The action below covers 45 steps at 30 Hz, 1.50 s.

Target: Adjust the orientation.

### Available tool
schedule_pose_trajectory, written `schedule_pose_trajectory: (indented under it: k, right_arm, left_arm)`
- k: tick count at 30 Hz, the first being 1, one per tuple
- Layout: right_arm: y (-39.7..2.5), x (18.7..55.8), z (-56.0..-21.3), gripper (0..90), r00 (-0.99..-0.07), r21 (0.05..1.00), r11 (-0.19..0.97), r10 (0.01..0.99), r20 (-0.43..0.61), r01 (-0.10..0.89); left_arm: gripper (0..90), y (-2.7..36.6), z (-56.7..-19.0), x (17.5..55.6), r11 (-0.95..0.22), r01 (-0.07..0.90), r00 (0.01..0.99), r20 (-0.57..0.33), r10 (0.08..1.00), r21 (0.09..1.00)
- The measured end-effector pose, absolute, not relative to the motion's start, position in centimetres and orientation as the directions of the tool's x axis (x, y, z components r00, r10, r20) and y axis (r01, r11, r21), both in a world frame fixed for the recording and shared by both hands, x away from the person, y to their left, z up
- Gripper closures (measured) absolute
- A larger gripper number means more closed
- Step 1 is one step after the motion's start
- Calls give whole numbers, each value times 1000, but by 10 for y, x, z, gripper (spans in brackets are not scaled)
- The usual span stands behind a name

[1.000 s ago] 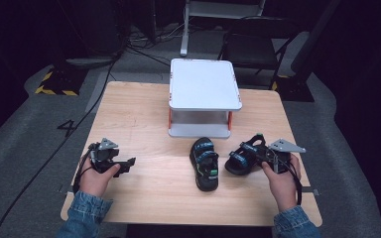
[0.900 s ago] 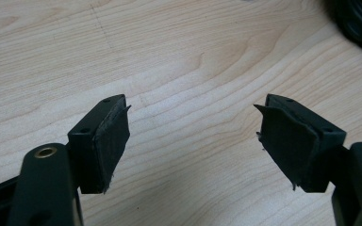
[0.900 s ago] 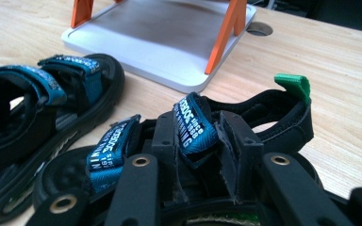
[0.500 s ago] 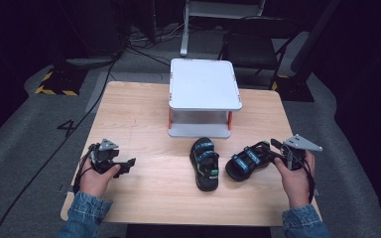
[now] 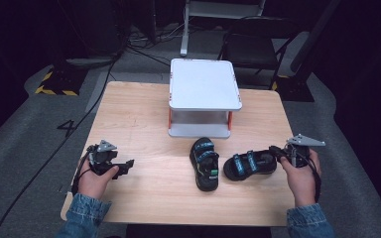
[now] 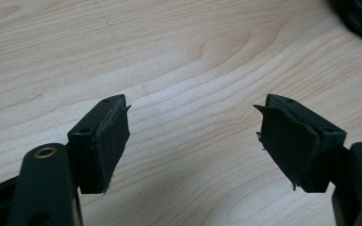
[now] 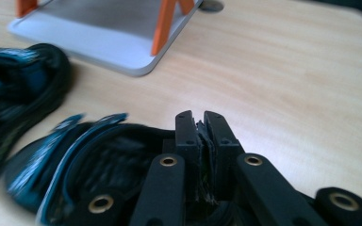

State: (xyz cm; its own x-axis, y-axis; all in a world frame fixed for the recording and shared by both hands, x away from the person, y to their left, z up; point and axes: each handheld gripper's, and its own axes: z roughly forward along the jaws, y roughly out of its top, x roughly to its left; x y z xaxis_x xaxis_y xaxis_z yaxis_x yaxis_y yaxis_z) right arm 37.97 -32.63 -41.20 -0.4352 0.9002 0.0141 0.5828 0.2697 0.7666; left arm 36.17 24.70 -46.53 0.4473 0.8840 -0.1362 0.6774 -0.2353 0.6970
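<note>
Landmark: white two-tier stand (image 5: 203, 96), orange posts, at the far middle of the wooden table (image 5: 139, 114).

Writing: no brand or label is legible on any item. A mark like the figure "4" (image 5: 66, 128) sits on the grey floor (image 5: 25, 134), left of the table and well left of the stand.

Sandal A (image 5: 205, 163): black with blue straps, a small green and red patch near its near end. It lies just in front of the stand's lower shelf, lengthwise toward the person.

Sandal B (image 5: 250, 164): same pattern, in front of the stand and to its right, lying crosswise, close beside sandal A. In the right gripper view it is blurred and cut off at the bottom.

Right gripper (image 5: 280, 152): in the person's right hand (image 5: 300, 173), in front of the stand toward the table's right edge. Jaws are pressed together on the back strap of sandal B; the strap itself is largely hidden between them.

Left gripper (image 5: 128, 164): in the left hand (image 5: 95, 176), well left of the stand and nearer the person. Jaws stand wide apart over bare wood with nothing between them; the pad (image 6: 111, 141) edges look frayed.

Open room: bare table left of the stand and between the left gripper and sandal A; a strip to the right of the stand.

Beyond the stand: a dark chair (image 5: 253, 47) and floor cables (image 5: 149, 42), dim and hard to make out.
</note>
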Motion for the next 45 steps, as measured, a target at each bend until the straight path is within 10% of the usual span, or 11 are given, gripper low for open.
schedule_pose_trajectory:
  k: [16, 28, 45]
  right_arm:
    - [-298, 346, -413, 863, -693, 479, 519, 641, 330, 708]
    - [-299, 352, -406, 416, -691, 595, 564, 723, -19, 573]
    - [-264, 381, -426, 746, -765, 685, 623, 627, -148, 377]
  left_arm:
    - [248, 225, -464, 377, -283, 660, 502, -128, 855, 696]
    - [248, 226, -466, 375, -281, 665, 496, -129, 858, 692]
    - [248, 246, -469, 354, -248, 685, 448, -128, 885, 685]
